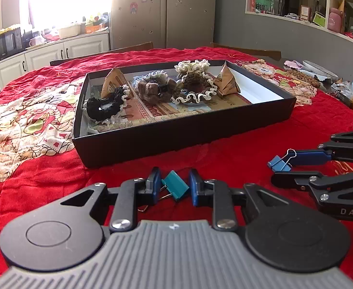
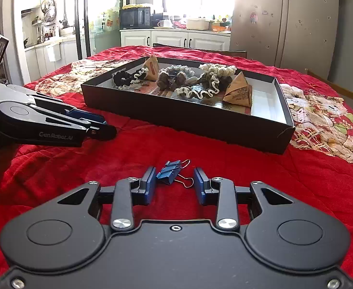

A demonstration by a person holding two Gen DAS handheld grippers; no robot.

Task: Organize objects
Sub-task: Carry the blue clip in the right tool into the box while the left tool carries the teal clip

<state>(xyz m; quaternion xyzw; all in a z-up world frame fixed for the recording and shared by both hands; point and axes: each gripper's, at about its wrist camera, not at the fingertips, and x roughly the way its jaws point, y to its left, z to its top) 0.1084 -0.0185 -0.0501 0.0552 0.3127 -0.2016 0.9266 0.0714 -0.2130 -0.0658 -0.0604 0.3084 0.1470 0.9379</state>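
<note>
Nearest, before the black tray (image 1: 166,142): left gripper (image 1: 174,186), pads pinching a teal binder clip (image 1: 175,186); right gripper (image 2: 175,180), pads closed against a blue binder clip (image 2: 168,174). Both rest on the red cloth (image 2: 224,159). Inside the tray: crocheted scrunchies (image 1: 195,84), two paper pyramids (image 1: 227,83).

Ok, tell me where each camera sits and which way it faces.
Left wrist: on the left gripper, looking down along its fingers, shut on a teal binder clip, toward the black box; the right gripper shows at right.
Right wrist: on the right gripper, facing the same box, a blue binder clip between its fingers; the left gripper shows at left.
Shared: the black box, the red cloth, both grippers, the blue binder clip.
</note>
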